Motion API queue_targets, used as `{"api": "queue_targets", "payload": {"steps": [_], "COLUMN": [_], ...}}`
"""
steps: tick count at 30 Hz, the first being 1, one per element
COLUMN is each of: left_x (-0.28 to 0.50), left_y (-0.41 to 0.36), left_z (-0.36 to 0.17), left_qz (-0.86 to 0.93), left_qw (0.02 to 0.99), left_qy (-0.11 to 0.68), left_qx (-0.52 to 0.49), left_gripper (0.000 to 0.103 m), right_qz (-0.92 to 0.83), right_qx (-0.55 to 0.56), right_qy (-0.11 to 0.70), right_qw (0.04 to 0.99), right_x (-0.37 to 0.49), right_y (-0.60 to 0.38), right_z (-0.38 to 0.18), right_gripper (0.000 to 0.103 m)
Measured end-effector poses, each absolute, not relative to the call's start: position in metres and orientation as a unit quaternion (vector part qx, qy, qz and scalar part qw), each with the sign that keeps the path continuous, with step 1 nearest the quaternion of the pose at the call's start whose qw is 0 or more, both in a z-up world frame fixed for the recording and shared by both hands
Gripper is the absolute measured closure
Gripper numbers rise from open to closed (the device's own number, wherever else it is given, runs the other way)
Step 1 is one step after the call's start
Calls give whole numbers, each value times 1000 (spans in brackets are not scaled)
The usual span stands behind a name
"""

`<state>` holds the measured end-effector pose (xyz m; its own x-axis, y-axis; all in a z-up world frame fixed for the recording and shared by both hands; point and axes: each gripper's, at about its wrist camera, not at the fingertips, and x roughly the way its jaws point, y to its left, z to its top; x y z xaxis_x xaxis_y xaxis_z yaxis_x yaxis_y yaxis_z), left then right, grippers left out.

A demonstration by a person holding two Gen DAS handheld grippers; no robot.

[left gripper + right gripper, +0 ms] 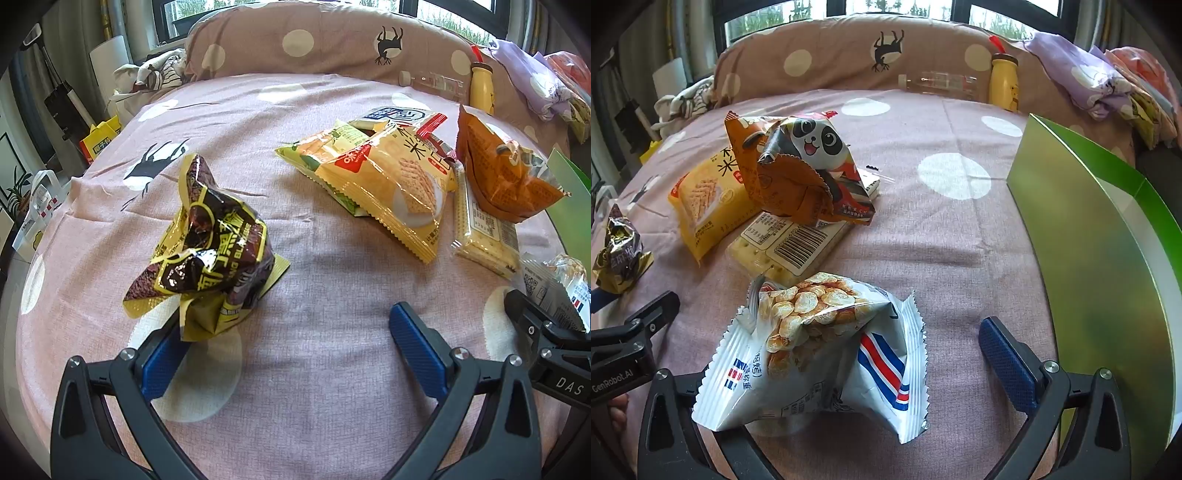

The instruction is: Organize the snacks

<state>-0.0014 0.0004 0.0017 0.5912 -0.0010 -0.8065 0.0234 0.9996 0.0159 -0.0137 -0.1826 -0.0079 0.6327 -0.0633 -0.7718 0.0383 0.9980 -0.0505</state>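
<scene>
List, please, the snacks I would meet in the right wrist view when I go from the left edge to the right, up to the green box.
Dark brown and gold snack bag → yellow cracker bag → white bag with puffed snacks, between the open jaws of the right gripper → green box.

A clear plastic bottle lies far ahead of the gripper beside an upright yellow bottle. Folded lilac bedding sits ahead to the right.
</scene>
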Motion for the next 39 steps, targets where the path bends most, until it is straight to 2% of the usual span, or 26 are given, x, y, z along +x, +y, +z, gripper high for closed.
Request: {"api": "queue_targets", "payload": {"steps": [39], "left_x": [-5], "left_y": [-1], "left_z": [4], "left_qz": [9], "left_qw": [890], "left_qy": [456], "left_qx": [1], "left_gripper": [0], "right_qz": [-28], "right_qx": [-14], "right_qy": [428], "right_qw": [903], "right_x": [-15], "right_y": [-183], "right_z": [-7], "right_gripper": [1]}}
